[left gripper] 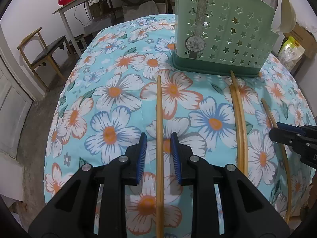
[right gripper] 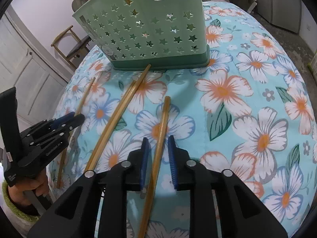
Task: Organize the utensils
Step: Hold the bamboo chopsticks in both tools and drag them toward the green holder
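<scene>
Far back on the floral-clothed counter [left gripper: 111, 91], a pale green star-punched plastic basket [left gripper: 223, 39] holds spoons [left gripper: 288, 13]. Both grippers' jaws stand apart, each straddling a bamboo chopstick: left gripper [left gripper: 158, 140], right gripper [right gripper: 158, 144].

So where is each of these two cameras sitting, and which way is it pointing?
Left wrist: on the left gripper, looking down along its fingers at a chopstick lying between open pads; the right gripper peeks in at the edge.
Right wrist: on the right gripper, astride another chopstick; the left gripper and a hand show.
Shared: green utensil basket, chopstick pair, floral cloth.
</scene>
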The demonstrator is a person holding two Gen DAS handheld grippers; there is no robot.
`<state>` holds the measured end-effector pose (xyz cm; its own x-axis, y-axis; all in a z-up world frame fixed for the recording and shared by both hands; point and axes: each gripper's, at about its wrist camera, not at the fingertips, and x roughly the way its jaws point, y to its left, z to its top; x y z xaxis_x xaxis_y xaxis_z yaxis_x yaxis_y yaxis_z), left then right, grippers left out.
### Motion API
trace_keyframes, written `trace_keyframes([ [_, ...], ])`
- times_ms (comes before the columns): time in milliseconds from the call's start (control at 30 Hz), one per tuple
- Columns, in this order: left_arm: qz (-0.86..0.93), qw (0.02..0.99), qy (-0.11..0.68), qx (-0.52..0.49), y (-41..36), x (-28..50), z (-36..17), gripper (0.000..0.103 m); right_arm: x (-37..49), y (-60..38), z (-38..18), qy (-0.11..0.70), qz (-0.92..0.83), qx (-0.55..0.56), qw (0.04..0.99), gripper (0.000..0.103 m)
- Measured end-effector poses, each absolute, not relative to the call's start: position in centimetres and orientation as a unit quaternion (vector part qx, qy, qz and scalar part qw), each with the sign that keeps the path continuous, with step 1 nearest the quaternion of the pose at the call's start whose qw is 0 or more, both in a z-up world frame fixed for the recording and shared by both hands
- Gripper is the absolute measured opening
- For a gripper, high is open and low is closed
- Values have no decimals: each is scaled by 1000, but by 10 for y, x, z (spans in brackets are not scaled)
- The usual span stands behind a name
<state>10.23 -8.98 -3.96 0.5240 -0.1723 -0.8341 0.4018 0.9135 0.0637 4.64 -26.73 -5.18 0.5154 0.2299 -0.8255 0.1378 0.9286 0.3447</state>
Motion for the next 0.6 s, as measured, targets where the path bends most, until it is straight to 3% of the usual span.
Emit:
trace_keyframes([
  [600, -176, 860, 468, 99, -90, 126, -42, 23, 38, -278, -53, 485, 34, 219, 846, 23],
])
